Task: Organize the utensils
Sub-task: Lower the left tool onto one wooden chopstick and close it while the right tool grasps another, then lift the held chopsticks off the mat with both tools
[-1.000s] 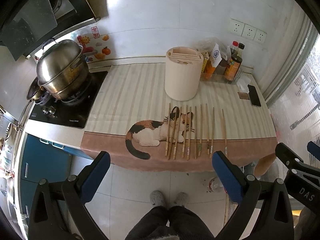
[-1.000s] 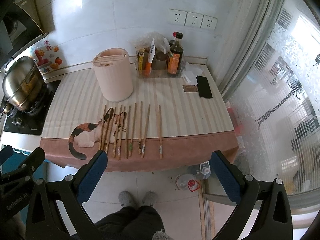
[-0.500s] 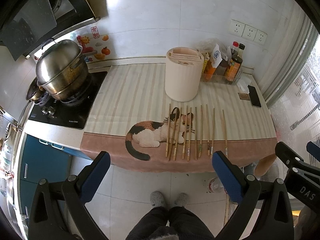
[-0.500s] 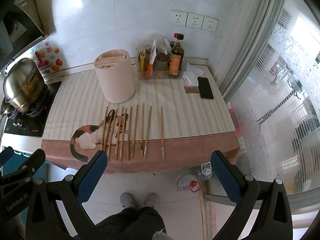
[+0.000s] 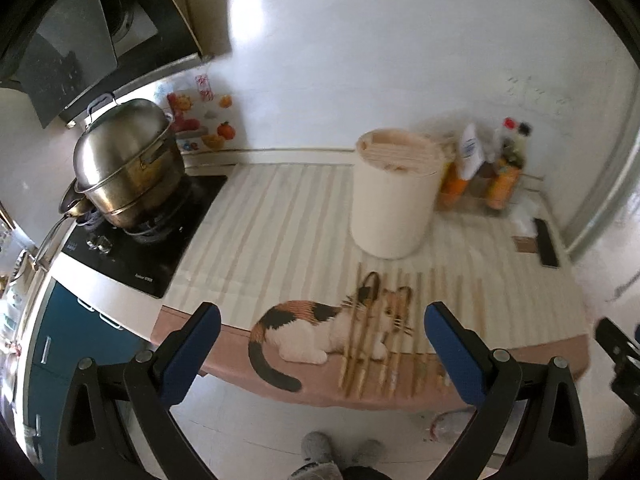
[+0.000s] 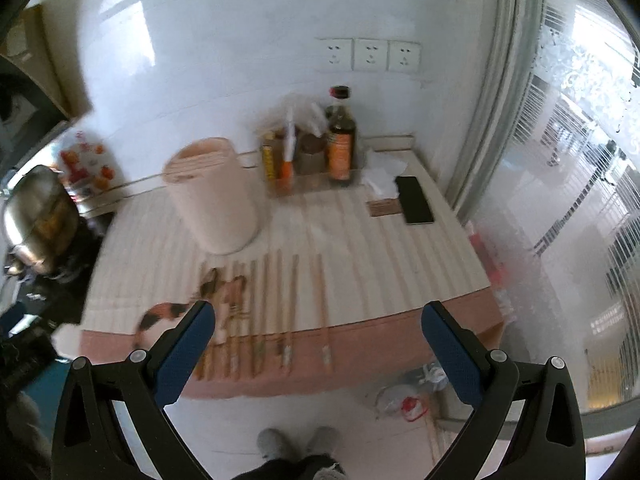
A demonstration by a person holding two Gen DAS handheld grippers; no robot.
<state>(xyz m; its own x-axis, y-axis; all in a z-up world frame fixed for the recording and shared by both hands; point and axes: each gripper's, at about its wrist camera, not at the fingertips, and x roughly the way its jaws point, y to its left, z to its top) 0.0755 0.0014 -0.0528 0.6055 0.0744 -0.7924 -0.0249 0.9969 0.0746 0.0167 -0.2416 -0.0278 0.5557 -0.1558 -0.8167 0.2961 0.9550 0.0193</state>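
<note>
Several wooden chopsticks (image 5: 394, 332) lie side by side near the front edge of the counter, over a cat-print mat (image 5: 320, 328); they also show in the right wrist view (image 6: 280, 312). A cream cylindrical utensil holder (image 5: 394, 198) with slots on top stands behind them and also shows in the right wrist view (image 6: 212, 196). My left gripper (image 5: 322, 348) is open and empty, in front of the counter edge. My right gripper (image 6: 318, 340) is open and empty, just in front of the chopsticks' near ends.
A steel pot (image 5: 124, 164) sits on the stove (image 5: 148, 236) at the left. A rack of sauce bottles (image 6: 316, 152) stands at the back wall. A black phone (image 6: 414, 200) lies at the right. The person's feet (image 6: 296, 444) stand on the tiled floor.
Both grippers have moved forward and down toward the counter; the chopsticks and the holder now look larger and closer. Both views are blurred by the motion.
</note>
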